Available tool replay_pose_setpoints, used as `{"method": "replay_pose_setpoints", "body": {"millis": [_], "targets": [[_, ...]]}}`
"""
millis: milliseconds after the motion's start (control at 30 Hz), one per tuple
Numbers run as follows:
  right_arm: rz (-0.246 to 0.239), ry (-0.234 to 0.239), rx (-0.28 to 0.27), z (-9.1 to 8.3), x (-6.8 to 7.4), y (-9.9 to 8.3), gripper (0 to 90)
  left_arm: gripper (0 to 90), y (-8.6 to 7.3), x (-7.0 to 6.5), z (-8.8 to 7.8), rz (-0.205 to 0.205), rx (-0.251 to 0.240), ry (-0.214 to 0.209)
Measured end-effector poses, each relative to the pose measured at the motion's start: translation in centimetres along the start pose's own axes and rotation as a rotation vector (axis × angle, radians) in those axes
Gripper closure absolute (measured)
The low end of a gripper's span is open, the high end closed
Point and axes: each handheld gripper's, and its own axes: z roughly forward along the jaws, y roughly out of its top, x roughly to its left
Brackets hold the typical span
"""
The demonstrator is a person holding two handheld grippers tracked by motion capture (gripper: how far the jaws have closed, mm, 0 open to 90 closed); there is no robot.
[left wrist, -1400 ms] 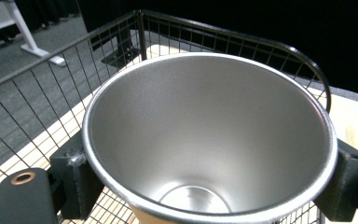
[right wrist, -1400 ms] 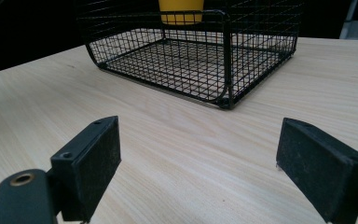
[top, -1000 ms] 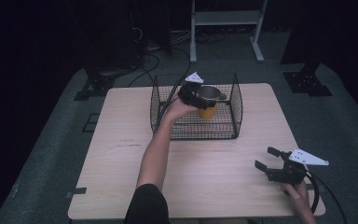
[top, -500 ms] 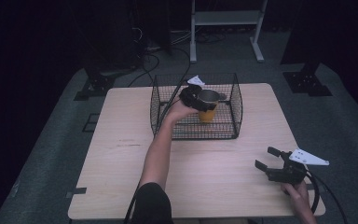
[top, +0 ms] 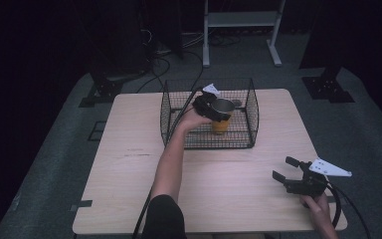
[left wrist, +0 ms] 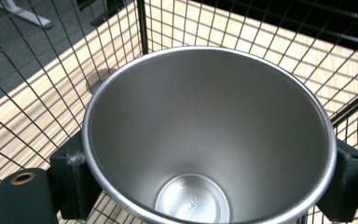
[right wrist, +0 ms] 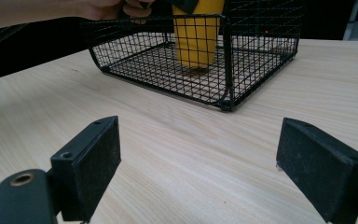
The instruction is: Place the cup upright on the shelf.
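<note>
the left hand-held gripper (top: pixel 213 110) clamps a yellow, steel-lined tapered cup (top: pixel 221 115) inside the black wire basket (top: pixel 252 115); its base seems to touch the mesh. the right hand-held gripper (top: pixel 289 169) gapes wide over the pale wood-grain table (top: pixel 129 164); dark room beyond.

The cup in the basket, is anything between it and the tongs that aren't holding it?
Yes. The basket's wire wall stands between the right tongs and the cup. The table before the basket is bare. The left tongs already grip the cup.

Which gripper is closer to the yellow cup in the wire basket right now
Left. The left gripper is clamped around the yellow cup inside the wire basket; the right gripper sits open at the table's near right corner.
</note>
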Motion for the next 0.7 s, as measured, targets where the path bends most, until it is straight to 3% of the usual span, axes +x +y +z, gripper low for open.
{"method": "replay_pose_setpoints", "body": {"millis": [367, 567, 700], "targets": [[0.001, -0.002, 0.000, 0.01, -0.01, 0.00, 12.7, 13.1, -0.20, 0.31, 0.11, -0.015, 0.014, 0.002], [0.001, -0.002, -0.001, 0.01, -0.02, -0.01, 12.7, 12.9, -0.16, 0.13, -0.06, -0.004, 0.032, 0.002], [0.000, -0.004, 0.001, 0.03, 0.01, -0.01, 12.7, 8.9, -0.03, -0.01, -0.09, -0.001, 0.033, 0.015]]}}
